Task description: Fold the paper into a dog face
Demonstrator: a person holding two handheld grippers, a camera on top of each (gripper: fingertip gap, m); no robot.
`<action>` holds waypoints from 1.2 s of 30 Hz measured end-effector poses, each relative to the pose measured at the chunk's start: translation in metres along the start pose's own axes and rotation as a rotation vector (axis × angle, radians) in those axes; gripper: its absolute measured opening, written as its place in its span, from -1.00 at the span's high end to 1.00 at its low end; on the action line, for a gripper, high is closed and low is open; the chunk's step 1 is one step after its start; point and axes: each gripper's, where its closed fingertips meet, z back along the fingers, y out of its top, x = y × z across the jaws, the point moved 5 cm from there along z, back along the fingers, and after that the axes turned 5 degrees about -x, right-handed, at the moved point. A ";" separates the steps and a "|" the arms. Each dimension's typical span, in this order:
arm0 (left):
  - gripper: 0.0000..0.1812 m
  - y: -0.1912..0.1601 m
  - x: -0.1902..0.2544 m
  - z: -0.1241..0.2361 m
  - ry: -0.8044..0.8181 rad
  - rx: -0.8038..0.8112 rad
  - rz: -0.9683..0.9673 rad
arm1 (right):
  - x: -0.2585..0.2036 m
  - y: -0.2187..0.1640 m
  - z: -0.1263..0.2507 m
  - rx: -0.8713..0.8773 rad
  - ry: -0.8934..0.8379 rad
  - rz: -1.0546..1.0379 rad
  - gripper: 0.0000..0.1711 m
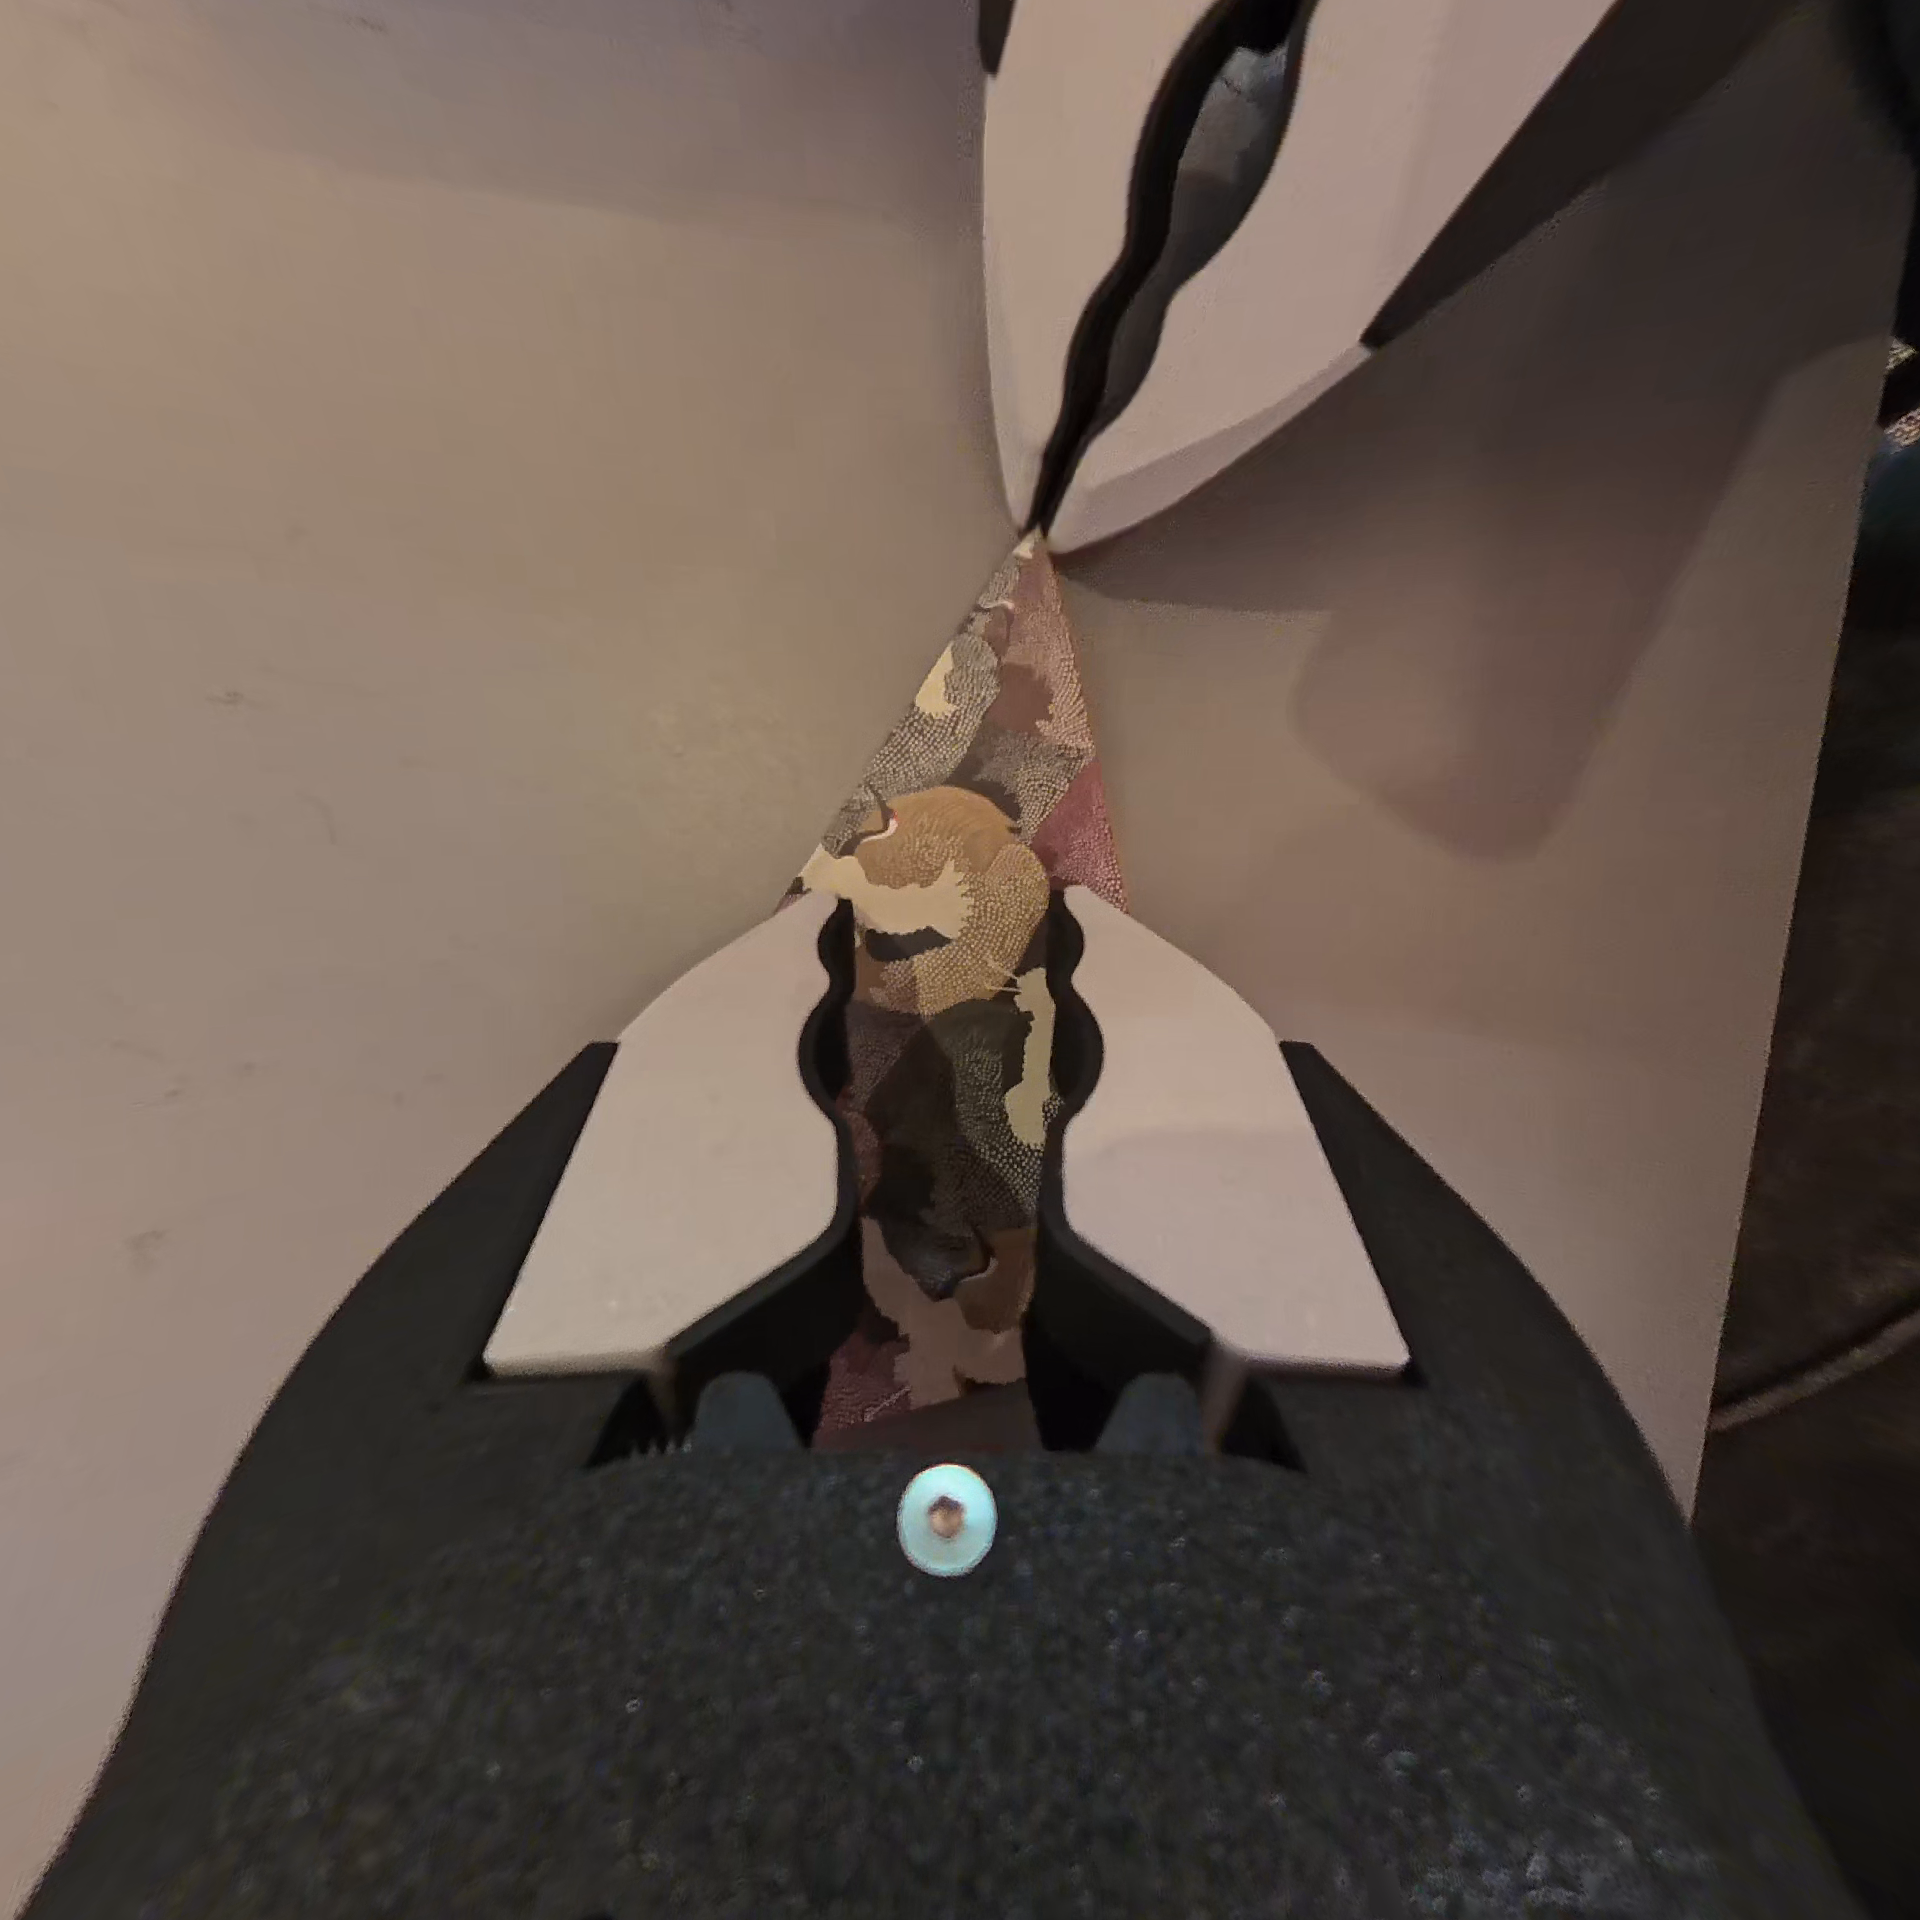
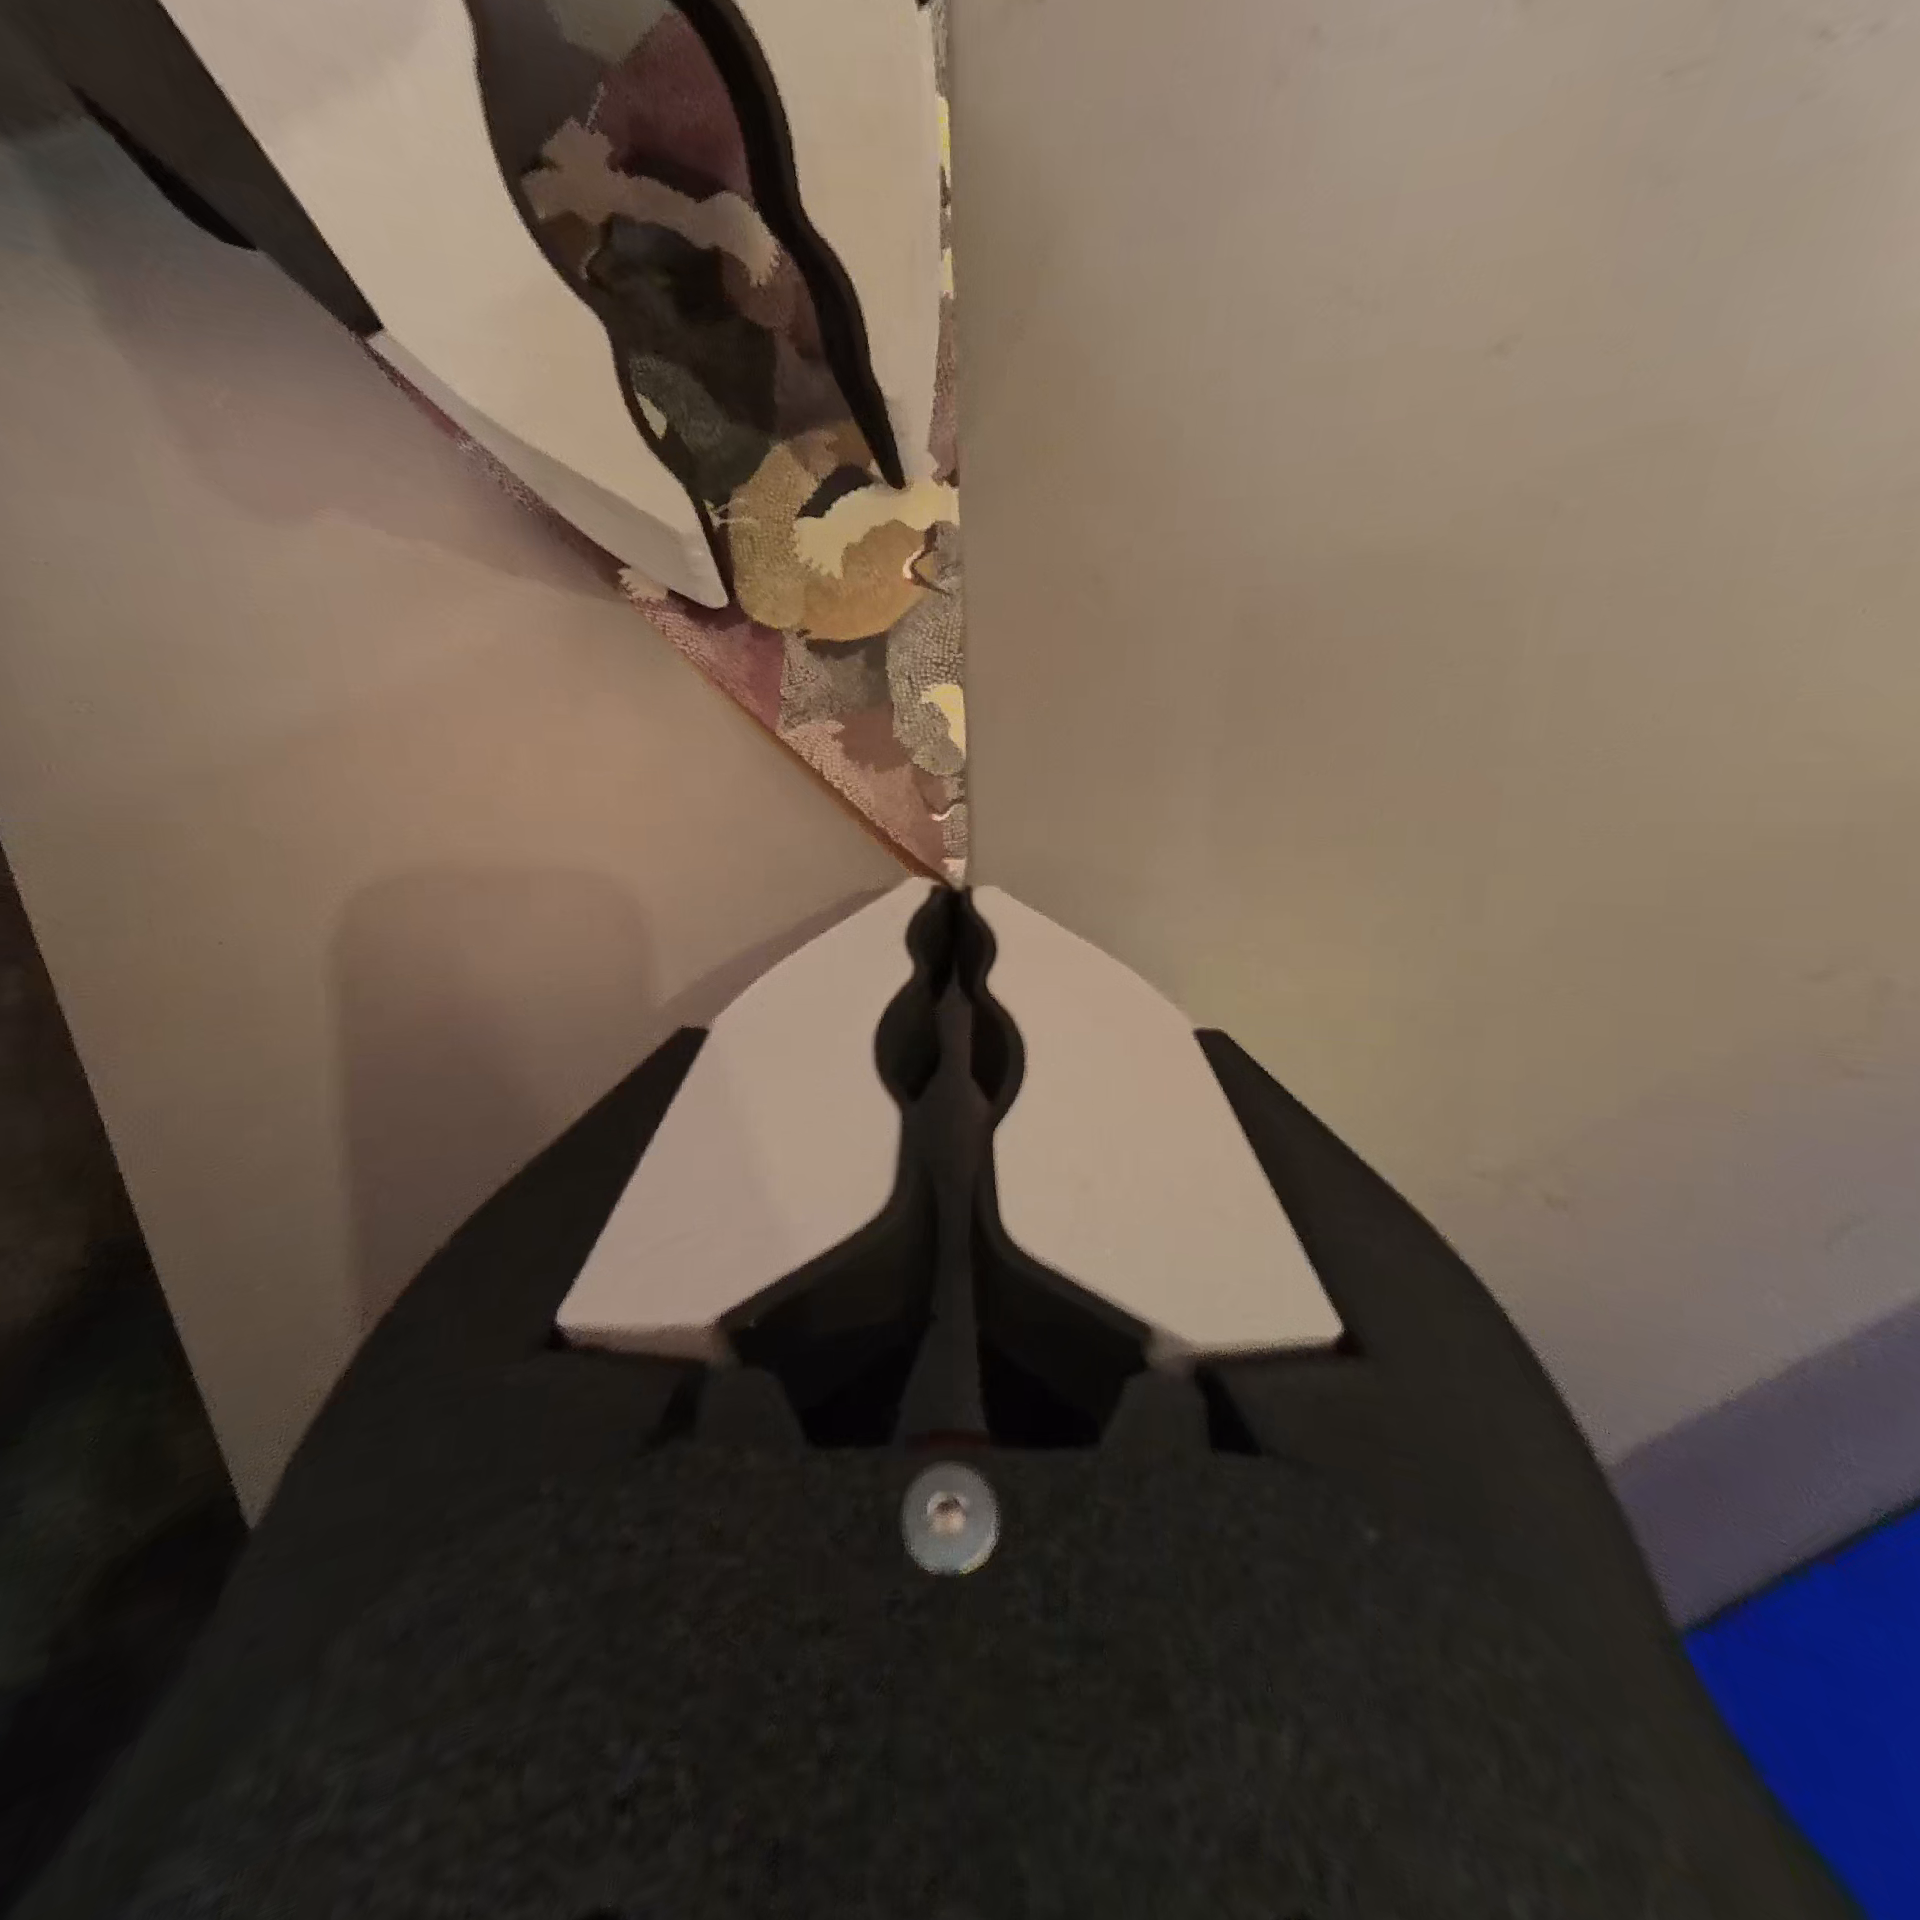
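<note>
The paper (image 1: 966,831) has a brown, gold and mauve bird pattern. It lies as a narrow pointed triangle on the white table (image 1: 416,623). My left gripper (image 1: 951,914) is open, with one finger on each side of the paper's wide end, and the pattern shows in the gap. My right gripper (image 1: 1039,525) comes in from the top of the left wrist view and meets the paper's point. In the right wrist view the right gripper (image 2: 956,896) is shut, its tips pinched on the paper's (image 2: 894,707) sharp corner. The left gripper (image 2: 810,535) shows open at the upper left.
The table's edge (image 1: 1756,935) runs down the right of the left wrist view, with a dark cushioned surface (image 1: 1839,1143) beyond it. In the right wrist view a blue surface (image 2: 1808,1683) lies past the table's edge at the lower right. My right fingertips sit around 7 cm from my left ones.
</note>
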 end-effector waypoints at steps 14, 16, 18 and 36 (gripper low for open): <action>0.81 0.001 -0.004 -0.001 0.031 0.030 0.047 | -0.017 0.039 0.020 0.150 -0.209 0.263 1.00; 0.82 0.001 -0.005 -0.001 0.038 0.031 0.053 | -0.025 0.044 0.018 0.147 -0.266 0.359 1.00; 0.86 0.000 -0.006 -0.001 0.051 0.029 0.063 | -0.028 0.044 0.015 0.096 -0.334 0.432 1.00; 0.65 -0.004 -0.014 0.001 0.108 0.065 0.122 | -0.055 0.047 0.004 0.025 -0.348 0.638 1.00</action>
